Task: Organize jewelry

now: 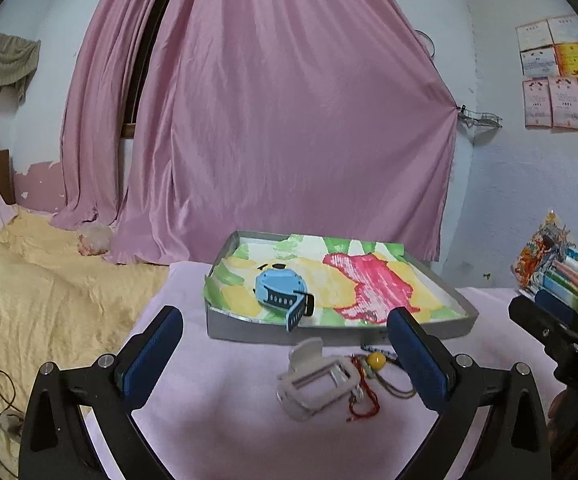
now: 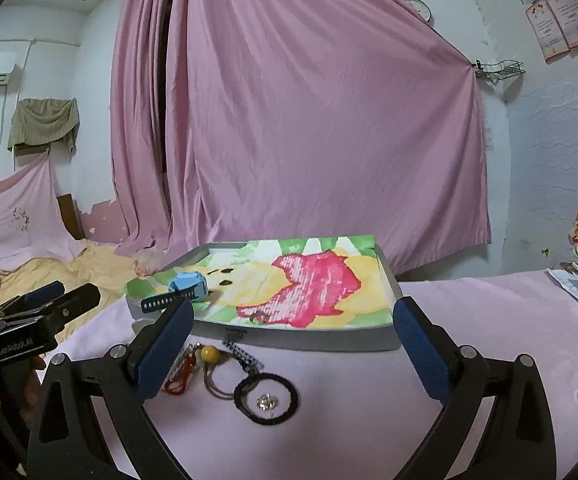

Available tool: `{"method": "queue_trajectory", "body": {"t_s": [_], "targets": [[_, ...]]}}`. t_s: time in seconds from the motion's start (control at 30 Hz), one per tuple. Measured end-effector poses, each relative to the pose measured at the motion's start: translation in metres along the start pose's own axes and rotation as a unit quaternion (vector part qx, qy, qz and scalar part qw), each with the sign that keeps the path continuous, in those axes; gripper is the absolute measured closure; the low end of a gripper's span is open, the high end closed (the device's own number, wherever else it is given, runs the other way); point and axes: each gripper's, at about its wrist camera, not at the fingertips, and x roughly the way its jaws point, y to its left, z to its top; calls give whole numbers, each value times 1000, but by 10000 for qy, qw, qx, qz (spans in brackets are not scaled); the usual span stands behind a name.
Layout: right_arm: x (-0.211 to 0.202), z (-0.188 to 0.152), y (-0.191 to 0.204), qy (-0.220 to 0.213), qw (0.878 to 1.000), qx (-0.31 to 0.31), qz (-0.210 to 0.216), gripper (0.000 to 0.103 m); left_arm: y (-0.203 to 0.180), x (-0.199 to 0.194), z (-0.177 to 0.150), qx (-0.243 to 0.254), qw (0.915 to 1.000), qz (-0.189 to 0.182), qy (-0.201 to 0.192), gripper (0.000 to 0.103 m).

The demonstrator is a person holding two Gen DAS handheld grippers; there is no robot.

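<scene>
Already the blue watch point(image 1: 283, 294) lay in the grey tray point(image 1: 441, 326) at centre frame, presumably sorted there. The left gripper point(image 1: 287, 354) hung with jaws spread, empty, framing the white watch point(image 1: 315, 384) low in frame. The right gripper point(image 2: 293, 350) gaped too, above the black hair tie point(image 2: 267, 398). Open pink cloth lay around both.

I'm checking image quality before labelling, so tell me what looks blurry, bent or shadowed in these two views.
Left wrist view: the white watch case is smeared by motion blur, a soft shadow lies on the pink cloth near the left claw, and the tray rim bows from the fisheye. Right wrist view: the black hair tie is slightly blurred; dark vignette fills the corners.
</scene>
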Motion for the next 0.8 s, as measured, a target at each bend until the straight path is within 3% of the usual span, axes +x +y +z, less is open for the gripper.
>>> {"method": "queue_trajectory", "body": {"t_s": [0.5, 0.8], "targets": [[17, -18, -4, 861, 9963, -54, -42, 5, 3, 5, -21, -35, 9981, -21, 616, 1], [36, -30, -8, 1501, 9886, 90, 51, 5, 5, 24, -24, 91, 9913, -1, 1311, 1]]}}
